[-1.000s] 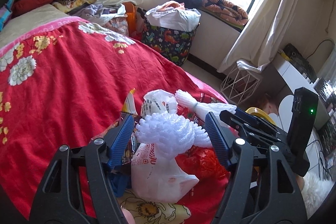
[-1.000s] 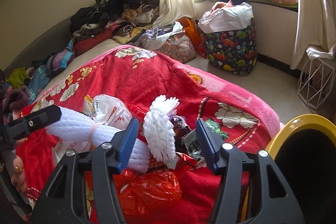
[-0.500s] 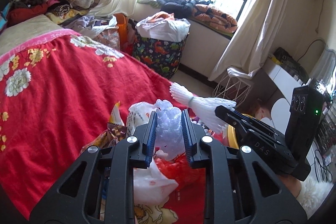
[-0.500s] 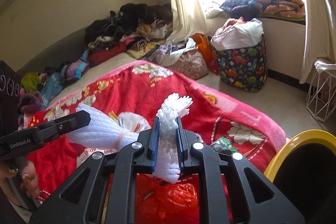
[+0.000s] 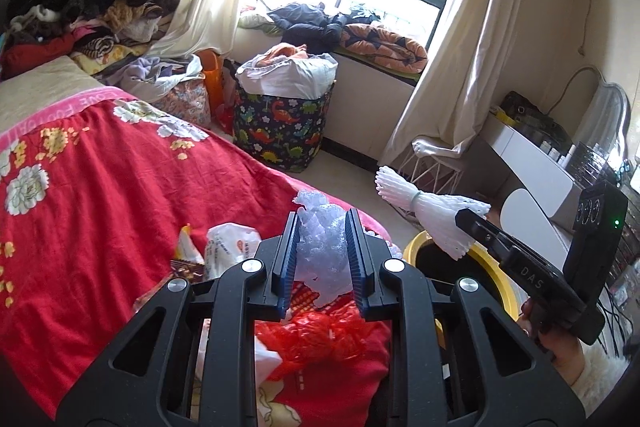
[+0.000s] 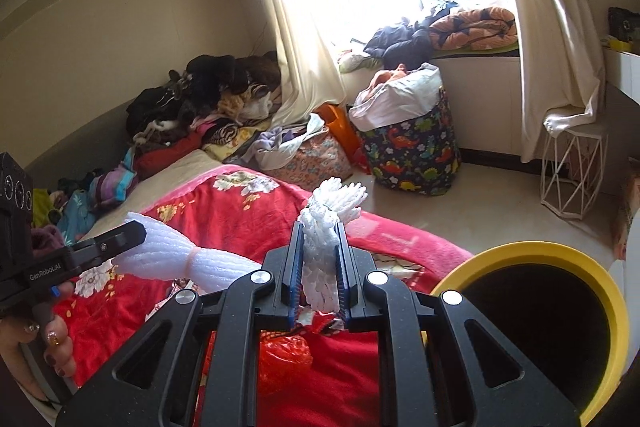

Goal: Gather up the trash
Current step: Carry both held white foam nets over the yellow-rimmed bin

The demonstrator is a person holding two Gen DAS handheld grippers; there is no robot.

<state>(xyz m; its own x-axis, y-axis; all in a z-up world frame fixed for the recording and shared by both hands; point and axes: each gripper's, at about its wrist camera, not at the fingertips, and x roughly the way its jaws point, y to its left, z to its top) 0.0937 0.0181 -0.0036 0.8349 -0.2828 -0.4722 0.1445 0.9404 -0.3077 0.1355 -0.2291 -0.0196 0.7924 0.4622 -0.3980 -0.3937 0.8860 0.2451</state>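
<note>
Above the red floral bed point(image 5: 100, 187), both grippers pinch one banded white foam net bundle point(image 6: 188, 261): left gripper point(image 5: 322, 259) clamps one end, right gripper point(image 6: 319, 267) the other, beside the yellow-rimmed bin point(image 6: 532, 251). Uneven release could drop the bundle outside the bin.

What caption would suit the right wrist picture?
Right gripper clamps a white foam net bundle above the red floral blanket, beside the yellow-rimmed bin.
</note>
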